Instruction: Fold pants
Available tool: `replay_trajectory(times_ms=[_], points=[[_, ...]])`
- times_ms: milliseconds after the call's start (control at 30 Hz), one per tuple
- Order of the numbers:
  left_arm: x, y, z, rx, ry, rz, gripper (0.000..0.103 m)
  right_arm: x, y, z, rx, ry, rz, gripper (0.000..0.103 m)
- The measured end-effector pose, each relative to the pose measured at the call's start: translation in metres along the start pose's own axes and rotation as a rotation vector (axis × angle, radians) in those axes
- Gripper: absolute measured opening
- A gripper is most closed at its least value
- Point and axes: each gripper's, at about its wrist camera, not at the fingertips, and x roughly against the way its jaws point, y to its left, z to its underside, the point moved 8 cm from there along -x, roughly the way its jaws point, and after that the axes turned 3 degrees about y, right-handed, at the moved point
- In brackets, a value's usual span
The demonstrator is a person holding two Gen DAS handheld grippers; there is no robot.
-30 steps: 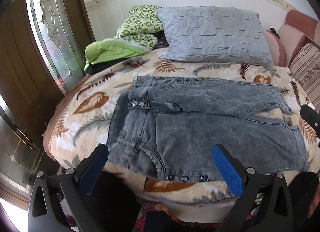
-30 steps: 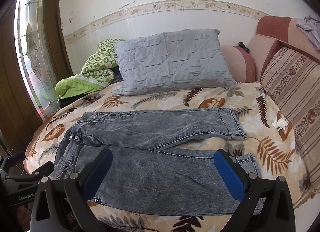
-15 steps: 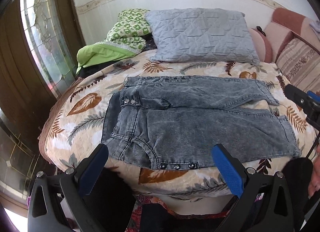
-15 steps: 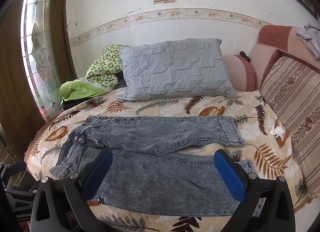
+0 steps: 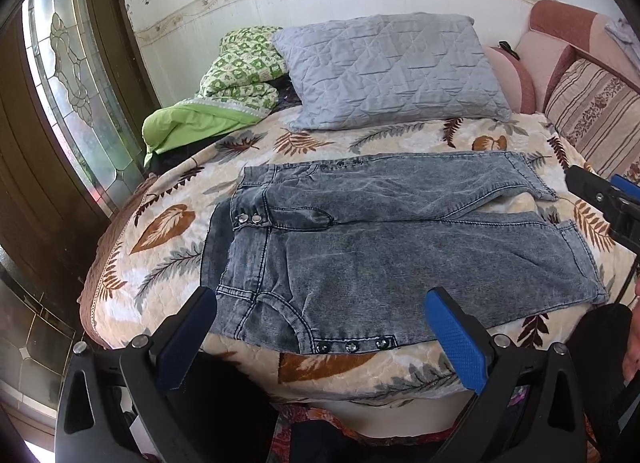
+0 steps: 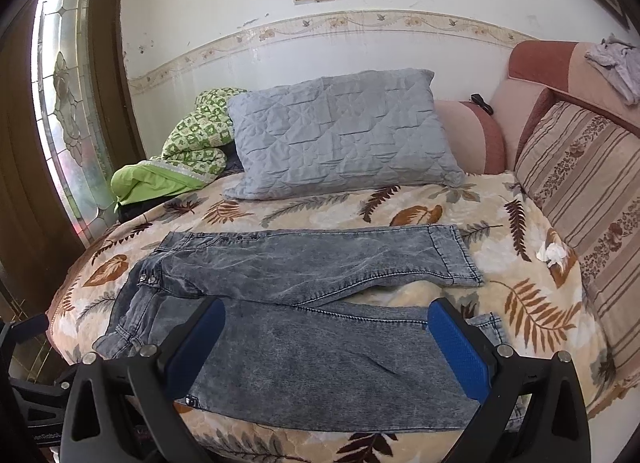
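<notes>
Grey acid-washed jeans lie spread flat on a leaf-patterned bedspread, waistband to the left and both legs running right. The far leg lies slightly apart from the near one. My left gripper hangs open over the near edge of the bed, by the waistband and front pocket, touching nothing. My right gripper is open too, above the near leg, with nothing between its blue pads. The right gripper's tip also shows at the right edge of the left wrist view.
A grey quilted pillow and a green folded blanket lie at the back of the bed. Striped cushions line the right side. A stained-glass door stands on the left. A crumpled white tissue lies near the cushions.
Both grippers have drawn back and risen, so more of the bed and wall shows. The jeans have not moved. Both stay open.
</notes>
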Motion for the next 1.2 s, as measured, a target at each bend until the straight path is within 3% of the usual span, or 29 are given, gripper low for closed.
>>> replay_trajectory(times_ms=[300, 533, 700, 833, 1000, 1200], points=[[-0.042, 0.011, -0.015, 0.031, 0.047, -0.027, 0.103, -0.029, -0.03, -0.007, -0.05, 0.035, 0.04, 0.102], [-0.129, 0.044, -0.042, 0.027, 0.18, -0.007, 0.103, -0.075, -0.08, -0.029, -0.084, 0.085, 0.092, 0.102], [-0.201, 0.098, -0.077, 0.092, 0.249, -0.038, 0.103, -0.132, -0.164, -0.053, -0.167, 0.152, 0.173, 0.102], [-0.254, 0.14, -0.105, 0.182, 0.301, -0.045, 0.103, -0.186, -0.221, -0.07, -0.252, 0.216, 0.18, 0.102], [-0.305, 0.175, -0.13, 0.273, 0.36, -0.032, 0.103, -0.258, -0.256, -0.086, -0.355, 0.281, 0.147, 0.102], [-0.34, 0.199, -0.149, 0.31, 0.418, -0.018, 0.103, -0.33, -0.277, -0.076, -0.43, 0.375, 0.145, 0.102]])
